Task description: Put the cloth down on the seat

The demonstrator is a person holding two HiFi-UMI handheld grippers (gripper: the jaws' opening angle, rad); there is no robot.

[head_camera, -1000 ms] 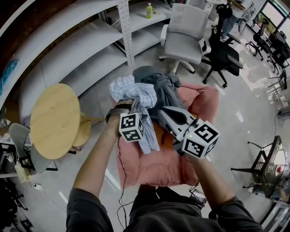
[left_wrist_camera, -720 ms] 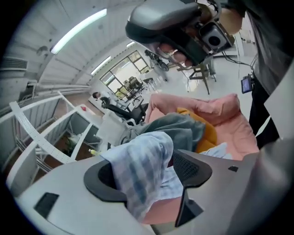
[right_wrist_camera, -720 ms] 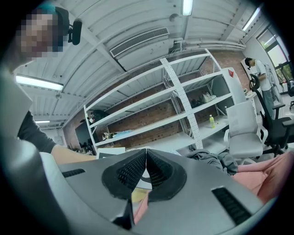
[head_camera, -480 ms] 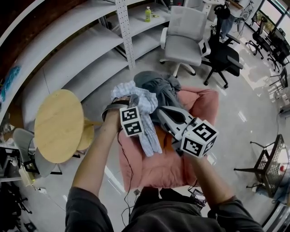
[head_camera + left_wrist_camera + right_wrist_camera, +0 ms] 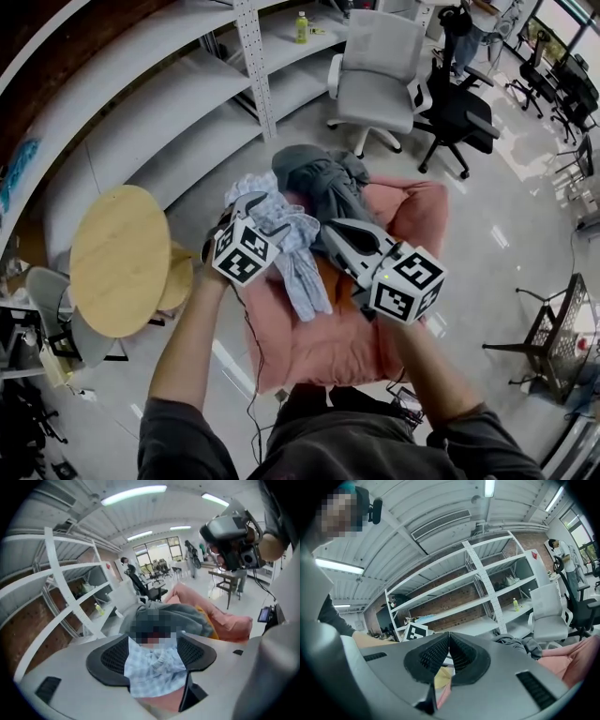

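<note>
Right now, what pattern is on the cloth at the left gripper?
The cloth is pale blue-and-white check, clearest in the left gripper view.

Cloth (image 5: pixel 302 270) on seat (image 5: pixel 323 349); table (image 5: pixel 117 258) to L.

Bright, even light from ceiling strip lights (image 5: pixel 133 494); fisheye views bend toward dark, vignetted edges.
</note>
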